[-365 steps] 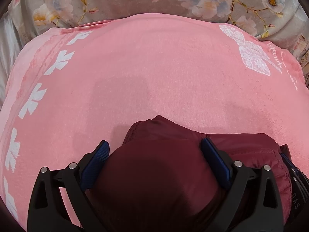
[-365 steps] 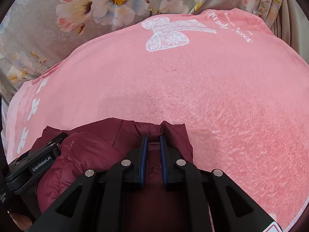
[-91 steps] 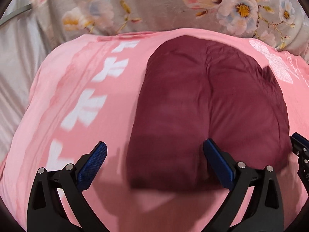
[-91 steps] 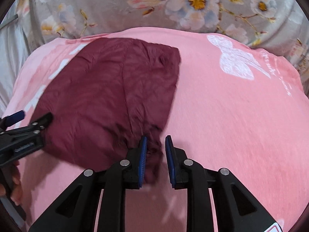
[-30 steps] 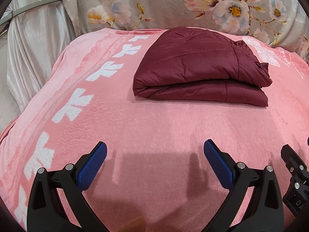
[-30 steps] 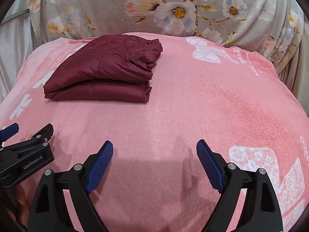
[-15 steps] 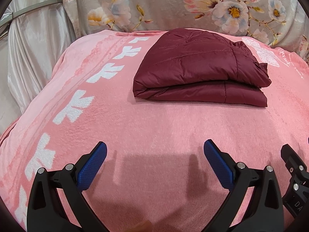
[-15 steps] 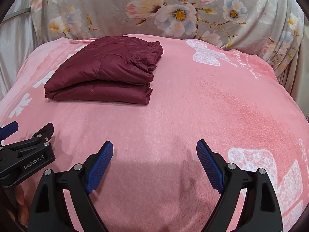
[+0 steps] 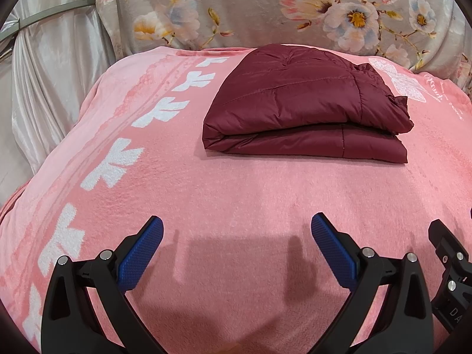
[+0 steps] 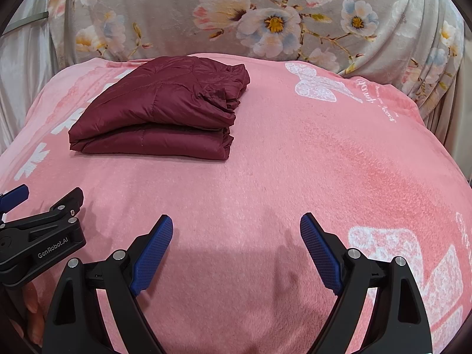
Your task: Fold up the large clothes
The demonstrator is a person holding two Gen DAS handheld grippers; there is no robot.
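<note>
Centrally, jacket: a maroon quilted jacket (image 9: 306, 112) lies folded in a thick stack on the far part of a pink blanket (image 9: 236, 200).
Left gripper (image 9: 237, 250): blue-padded fingers spread wide, holding nothing, well short of the jacket.
Right gripper (image 10: 236, 250): fingers likewise wide apart, holding nothing, over bare blanket.
Backdrop: grey floral fabric (image 10: 265, 14) rises behind the blanket.

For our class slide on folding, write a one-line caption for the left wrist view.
Folded maroon jacket resting on the pink blanket, left gripper open and empty.
</note>
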